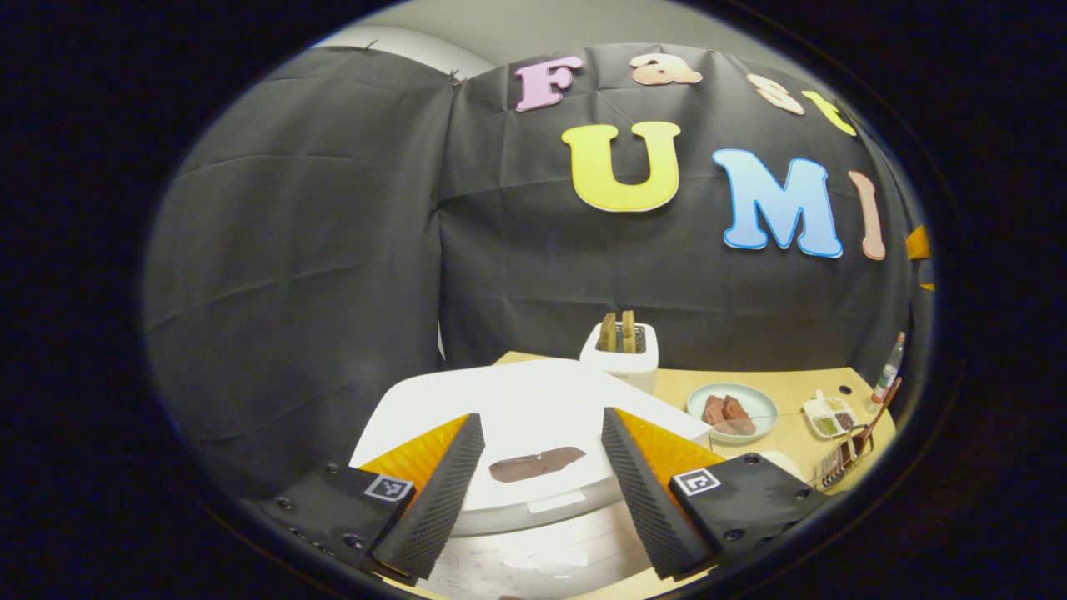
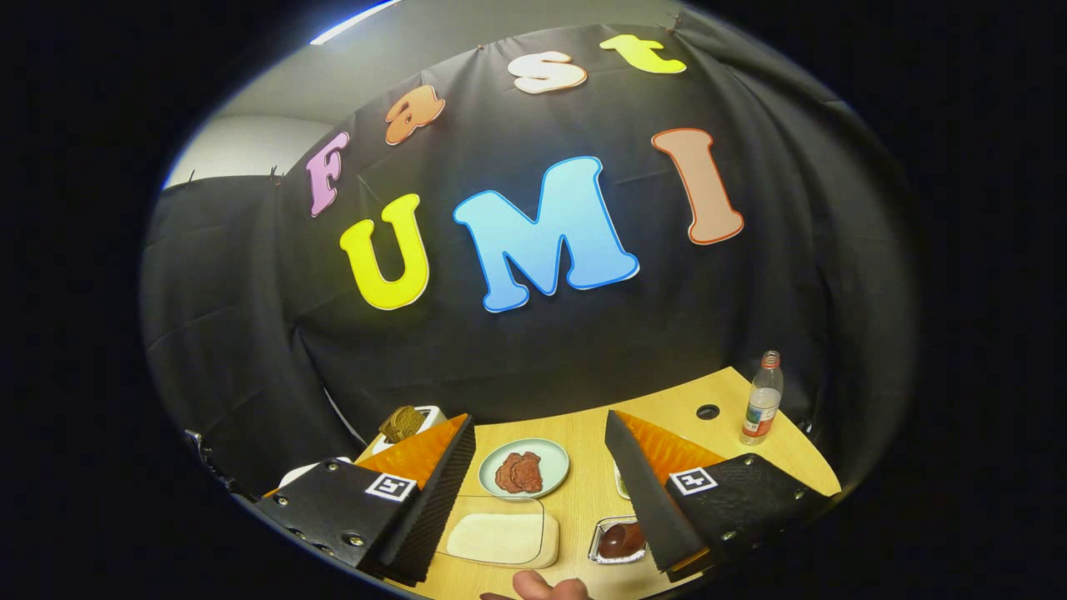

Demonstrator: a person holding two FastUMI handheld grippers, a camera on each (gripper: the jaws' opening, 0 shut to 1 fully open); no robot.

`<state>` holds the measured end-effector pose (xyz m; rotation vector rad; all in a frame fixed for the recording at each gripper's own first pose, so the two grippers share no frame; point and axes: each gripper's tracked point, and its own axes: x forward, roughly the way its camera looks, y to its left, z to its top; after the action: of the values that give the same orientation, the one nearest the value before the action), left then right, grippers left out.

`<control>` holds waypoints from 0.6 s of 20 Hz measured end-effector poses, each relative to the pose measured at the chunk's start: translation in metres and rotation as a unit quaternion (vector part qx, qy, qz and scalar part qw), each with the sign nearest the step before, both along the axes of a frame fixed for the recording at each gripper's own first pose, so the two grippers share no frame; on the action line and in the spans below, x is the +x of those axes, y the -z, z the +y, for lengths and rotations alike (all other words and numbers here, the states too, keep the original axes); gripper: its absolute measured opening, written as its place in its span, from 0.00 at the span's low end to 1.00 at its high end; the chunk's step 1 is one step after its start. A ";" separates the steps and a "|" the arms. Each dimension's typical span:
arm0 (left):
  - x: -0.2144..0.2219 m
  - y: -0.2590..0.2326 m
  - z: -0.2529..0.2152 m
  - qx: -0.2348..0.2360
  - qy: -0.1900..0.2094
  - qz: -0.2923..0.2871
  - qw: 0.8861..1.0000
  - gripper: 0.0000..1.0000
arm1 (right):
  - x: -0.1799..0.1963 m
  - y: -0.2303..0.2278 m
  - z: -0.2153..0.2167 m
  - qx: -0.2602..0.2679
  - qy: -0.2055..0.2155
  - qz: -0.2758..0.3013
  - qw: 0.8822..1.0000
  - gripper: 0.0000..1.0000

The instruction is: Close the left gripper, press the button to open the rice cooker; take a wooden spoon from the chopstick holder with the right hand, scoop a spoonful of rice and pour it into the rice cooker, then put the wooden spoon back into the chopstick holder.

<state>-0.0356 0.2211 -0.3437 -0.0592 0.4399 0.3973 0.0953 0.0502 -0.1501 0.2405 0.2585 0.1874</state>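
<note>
Left gripper [image 1: 542, 475]: jaws wide, above white rice cooker [image 1: 533, 417].
Right gripper [image 2: 540, 483]: jaws wide, empty, over table [image 2: 667, 417].

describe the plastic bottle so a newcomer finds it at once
Start from the wooden table in the right gripper view and go to its far right corner by the black cloth wall. The bottle stands upright there, past a round hole in the tabletop: clear, with a red cap, the tallest thing nearby.

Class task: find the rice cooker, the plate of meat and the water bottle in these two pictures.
rice cooker [image 1: 533, 408]: left gripper view, on its white lid.
plate of meat [image 2: 546, 457]: right gripper view, on its bare rim.
water bottle [image 2: 761, 412]: right gripper view, on its label.
</note>
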 end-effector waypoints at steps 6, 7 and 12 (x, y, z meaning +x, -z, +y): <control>-0.011 0.022 -0.004 -0.020 -0.004 0.022 1.000 0.91 | -0.010 0.006 -0.004 0.000 0.002 0.010 1.000 0.95; -0.012 0.024 -0.005 -0.022 0.000 0.020 1.000 1.00 | -0.011 0.007 -0.004 -0.002 0.002 0.012 1.000 0.95; -0.013 0.022 -0.004 -0.006 0.012 0.000 1.000 1.00 | -0.018 0.006 0.000 -0.004 -0.003 0.013 1.000 0.95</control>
<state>-0.0488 0.2168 -0.3658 -0.0656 0.4436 0.3708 0.0777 0.0502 -0.1557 0.2352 0.2847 0.1888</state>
